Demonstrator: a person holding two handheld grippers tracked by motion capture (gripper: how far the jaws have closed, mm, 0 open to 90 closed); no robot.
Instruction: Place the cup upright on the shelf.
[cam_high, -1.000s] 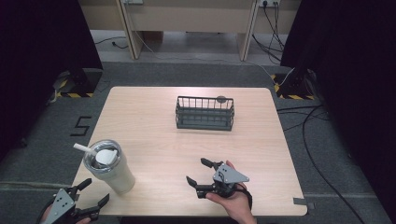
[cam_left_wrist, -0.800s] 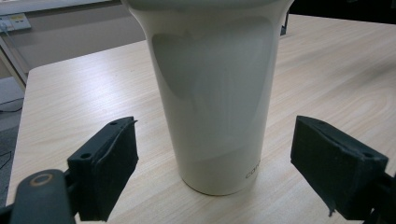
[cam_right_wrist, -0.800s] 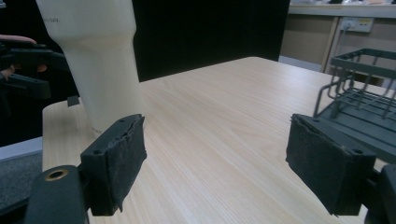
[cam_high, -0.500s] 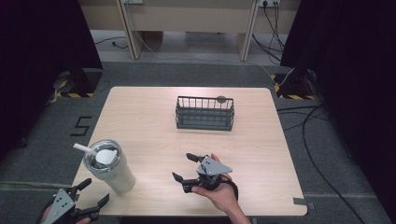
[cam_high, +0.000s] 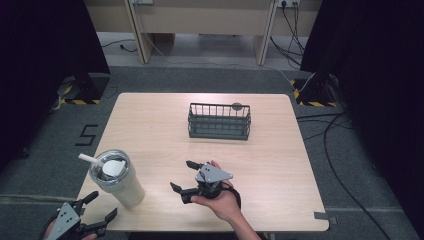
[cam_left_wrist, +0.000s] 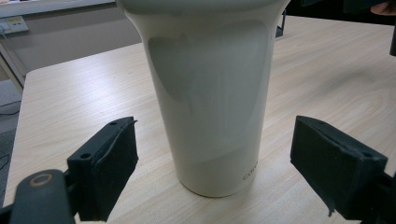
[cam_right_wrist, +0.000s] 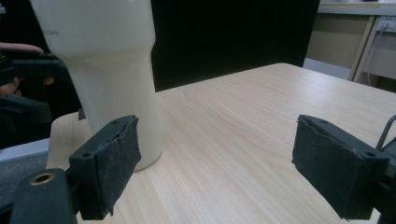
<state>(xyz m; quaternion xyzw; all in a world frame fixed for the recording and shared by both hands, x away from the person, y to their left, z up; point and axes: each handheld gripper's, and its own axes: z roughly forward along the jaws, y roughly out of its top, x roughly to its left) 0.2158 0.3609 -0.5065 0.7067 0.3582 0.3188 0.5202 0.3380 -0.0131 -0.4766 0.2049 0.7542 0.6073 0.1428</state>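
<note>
The big cup (cam_high: 117, 177) stands on the bench (cam_high: 150, 125) between both tongs. The left tongs (cam_high: 97, 207) are spread wide, empty. The right tongs (cam_high: 182, 177) have just been opening, empty; the wire basket (cam_high: 219, 121) sits well behind.

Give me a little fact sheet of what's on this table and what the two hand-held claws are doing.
Table: pale wood
Tumbler: cream, lidded, white straw, upright near the front left corner
Basket: dark wire, far middle
Left gripper: open, at the front edge, aimed at the tumbler, not touching
Right gripper: jaws just opening, nothing between them, pointing toward the tumbler
</note>
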